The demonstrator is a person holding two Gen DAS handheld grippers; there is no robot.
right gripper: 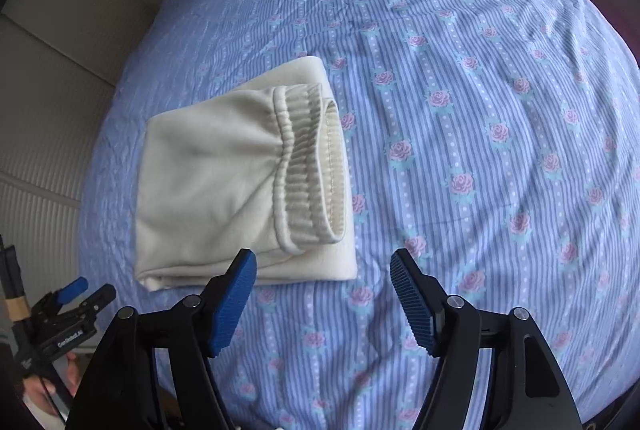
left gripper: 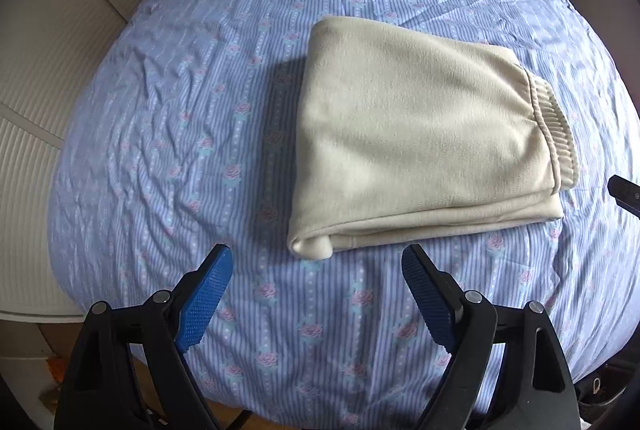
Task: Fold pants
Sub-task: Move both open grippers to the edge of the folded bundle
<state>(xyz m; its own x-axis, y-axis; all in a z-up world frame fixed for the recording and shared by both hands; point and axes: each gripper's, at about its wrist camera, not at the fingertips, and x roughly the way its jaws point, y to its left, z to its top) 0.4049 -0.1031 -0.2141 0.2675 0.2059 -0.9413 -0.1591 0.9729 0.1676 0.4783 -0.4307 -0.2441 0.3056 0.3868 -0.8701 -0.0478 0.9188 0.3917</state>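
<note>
Cream pants (left gripper: 416, 134) lie folded into a compact, roughly square bundle on the bed, on a blue striped sheet (left gripper: 200, 110) with pink roses. Left view: bundle sits right of center, rounded fold edges at the left and near sides, ribbed waistband (left gripper: 554, 134) sticking out on the right side. Layers visible along the near edge, stacked fairly neat. Left gripper (left gripper: 318, 266) hovers just short of the bundle's near-left corner, blue pads (left gripper: 206, 298) spread wide apart, nothing between them, not touching the fabric. A dark bit of the other tool (left gripper: 624, 194) pokes in at the right edge, beside the waistband end. Right view: pants (right gripper: 216, 182) sit left of center, waistband (right gripper: 312, 166) facing right, its opening showing ribbed elastic and a stitched inner hem. Right gripper (right gripper: 324, 266) is over the sheet (right gripper: 480, 110) at the bundle's near-right corner, jaws wide apart and empty; the left pad (right gripper: 234, 302) overlaps the bundle's near edge in view, contact can't be told. Left tool (right gripper: 72, 306) shows at the lower left, off the bed edge, well away from the pants, with part of a hand (right gripper: 44, 390) under it. White ribbed panel (left gripper: 36, 118) runs along the bed's left side. Sheet is wrinkled, mostly on the left half.
</note>
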